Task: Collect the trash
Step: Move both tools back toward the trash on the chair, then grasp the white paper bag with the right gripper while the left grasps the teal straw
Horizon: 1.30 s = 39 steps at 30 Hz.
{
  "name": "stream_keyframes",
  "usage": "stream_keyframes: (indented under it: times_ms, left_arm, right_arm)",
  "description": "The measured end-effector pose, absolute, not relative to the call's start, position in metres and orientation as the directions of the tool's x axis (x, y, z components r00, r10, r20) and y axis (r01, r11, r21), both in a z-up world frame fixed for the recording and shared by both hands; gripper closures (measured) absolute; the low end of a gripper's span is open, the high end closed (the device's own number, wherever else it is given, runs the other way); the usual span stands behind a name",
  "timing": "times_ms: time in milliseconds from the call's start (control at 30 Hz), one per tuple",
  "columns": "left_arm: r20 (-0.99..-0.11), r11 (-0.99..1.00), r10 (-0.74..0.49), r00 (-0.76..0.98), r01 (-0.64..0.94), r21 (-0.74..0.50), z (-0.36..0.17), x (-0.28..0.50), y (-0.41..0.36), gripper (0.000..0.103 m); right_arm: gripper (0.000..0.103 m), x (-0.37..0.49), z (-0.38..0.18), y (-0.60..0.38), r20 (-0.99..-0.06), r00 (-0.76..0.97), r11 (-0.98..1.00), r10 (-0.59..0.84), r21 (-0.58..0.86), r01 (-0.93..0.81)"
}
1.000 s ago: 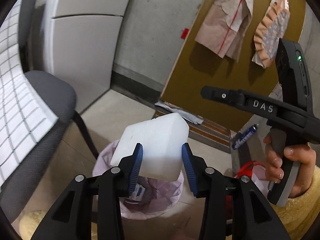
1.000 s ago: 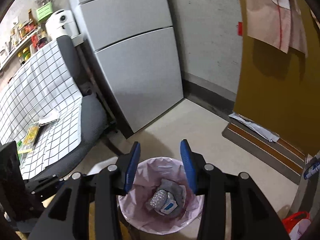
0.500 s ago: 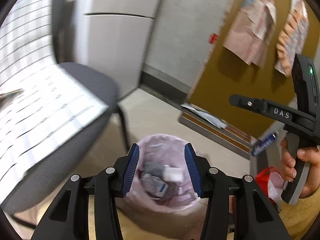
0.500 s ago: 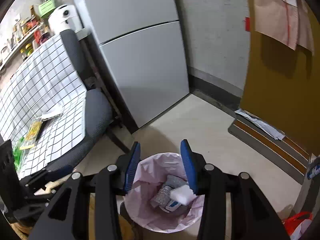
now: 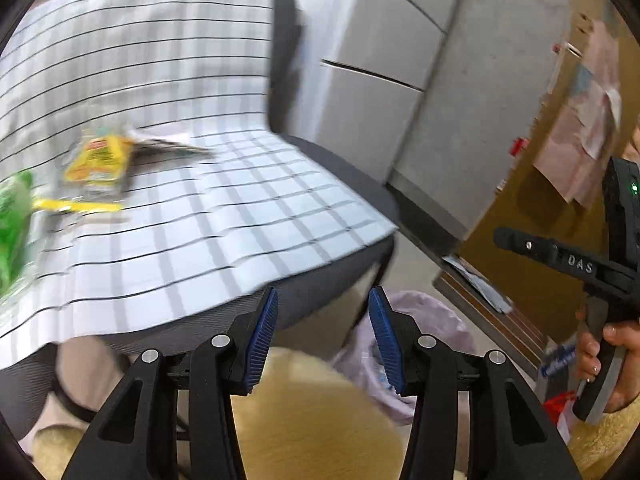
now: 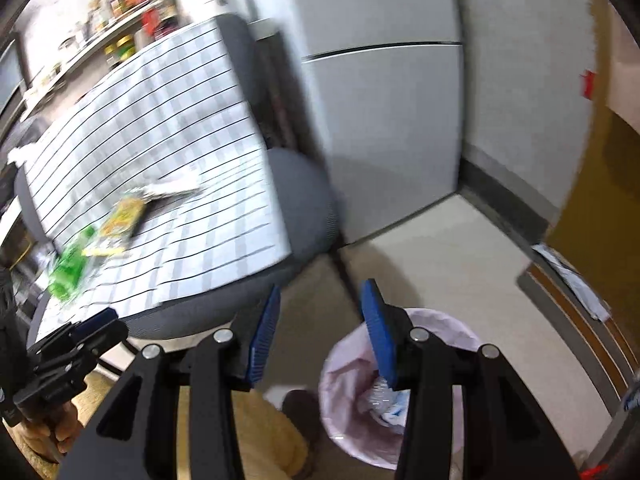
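Now both my hand-held grippers are empty: left hand-held gripper stands about half open with nothing between the blue pads, right hand-held gripper likewise, nothing gripped. Trash left to collect sits on the checked cloth draped over the grey chair: a yellow wrapper, long axis running away from me up the cloth, a green wrapper beside it, crumpled paper just behind; all blurred. Pink-lined bin stands on the floor beside the chair. Right wrist view shows bin contents, bottle and scraps; left wrist view shows only its outer liner, plus the person's hand on the right handle.
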<state>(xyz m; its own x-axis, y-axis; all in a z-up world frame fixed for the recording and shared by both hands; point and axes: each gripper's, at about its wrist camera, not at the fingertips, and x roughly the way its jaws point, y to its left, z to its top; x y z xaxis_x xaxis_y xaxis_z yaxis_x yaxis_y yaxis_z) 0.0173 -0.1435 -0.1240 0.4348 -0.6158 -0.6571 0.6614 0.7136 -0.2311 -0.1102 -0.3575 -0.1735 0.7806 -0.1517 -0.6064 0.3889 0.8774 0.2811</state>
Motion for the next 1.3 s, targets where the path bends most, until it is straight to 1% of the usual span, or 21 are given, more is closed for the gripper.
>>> stream_keyframes:
  times_ms: [133,200,300,433,533,767,867,1000,1033,1067,1100,1133,1200,1233,1300]
  left_arm:
    - [-0.655,0.784,-0.561,0.505,0.579,-0.224,-0.118,0.033,-0.107,0.053]
    - [-0.651,0.82,-0.527,0.546,0.527,-0.223,-0.114,0.043,-0.086,0.051]
    - [-0.644,0.885,-0.442,0.625,0.423,-0.197,-0.104,0.064,-0.051,0.045]
    - [-0.628,0.928,-0.365,0.688,0.322,-0.187,-0.089,0.09,-0.015,0.04]
    - [-0.63,0.949,-0.314,0.71,0.254,-0.187,-0.082,0.11,0.005,0.039]
    - [-0.649,0.953,-0.304,0.697,0.212,-0.219,-0.087,0.159,0.019,0.04]
    - [-0.658,0.955,-0.296,0.693,0.202,-0.217,-0.09,0.177,0.016,0.04]
    - [-0.664,0.954,-0.297,0.686,0.196,-0.224,-0.095,0.187,0.015,0.04]
    - [-0.665,0.955,-0.297,0.685,0.197,-0.223,-0.096,0.188,0.016,0.04]
    - [-0.669,0.956,-0.294,0.683,0.196,-0.22,-0.098,0.188,0.015,0.04]
    - [-0.673,0.956,-0.294,0.679,0.196,-0.219,-0.1,0.188,0.015,0.04]
    - [-0.676,0.956,-0.294,0.675,0.197,-0.219,-0.102,0.188,0.014,0.04]
    - [-0.683,0.956,-0.294,0.669,0.198,-0.217,-0.104,0.185,0.014,0.04]
    - [-0.683,0.955,-0.296,0.668,0.199,-0.22,-0.104,0.184,0.013,0.04]
    - [-0.683,0.954,-0.3,0.666,0.2,-0.223,-0.103,0.18,0.012,0.04]
  right_arm:
    - [0.054,-0.068,-0.165,-0.323,-0.605,0.793,0.932,-0.069,0.243,0.267]
    - [0.053,-0.048,-0.161,-0.308,-0.608,0.793,0.949,-0.043,0.224,0.223]
    - [0.049,-0.01,-0.153,-0.285,-0.608,0.794,0.97,0.012,0.199,0.139]
    - [0.047,0.05,-0.145,-0.256,-0.619,0.782,0.988,0.073,0.154,0.029]
    - [0.046,0.095,-0.141,-0.238,-0.624,0.776,0.994,0.09,0.106,-0.03]
    - [0.046,0.194,-0.147,-0.226,-0.641,0.762,0.995,0.085,0.015,-0.099]
    - [0.046,0.228,-0.156,-0.225,-0.66,0.745,0.991,0.102,0.005,-0.131]
    - [0.046,0.261,-0.168,-0.217,-0.68,0.731,0.98,0.047,-0.109,-0.164]
    - [0.047,0.263,-0.17,-0.214,-0.681,0.731,0.976,0.033,-0.136,-0.171]
    - [0.051,0.266,-0.172,-0.211,-0.679,0.734,0.966,0.011,-0.182,-0.183]
    - [0.067,0.266,-0.173,-0.208,-0.676,0.737,0.955,0.001,-0.218,-0.201]
    - [0.085,0.263,-0.174,-0.207,-0.679,0.735,0.946,0.004,-0.234,-0.222]
    - [0.098,0.255,-0.171,-0.207,-0.674,0.738,0.941,0.037,-0.225,-0.252]
    - [0.101,0.247,-0.169,-0.206,-0.666,0.744,0.939,0.052,-0.221,-0.263]
    - [0.101,0.228,-0.161,-0.208,-0.648,0.757,0.942,0.087,-0.193,-0.274]
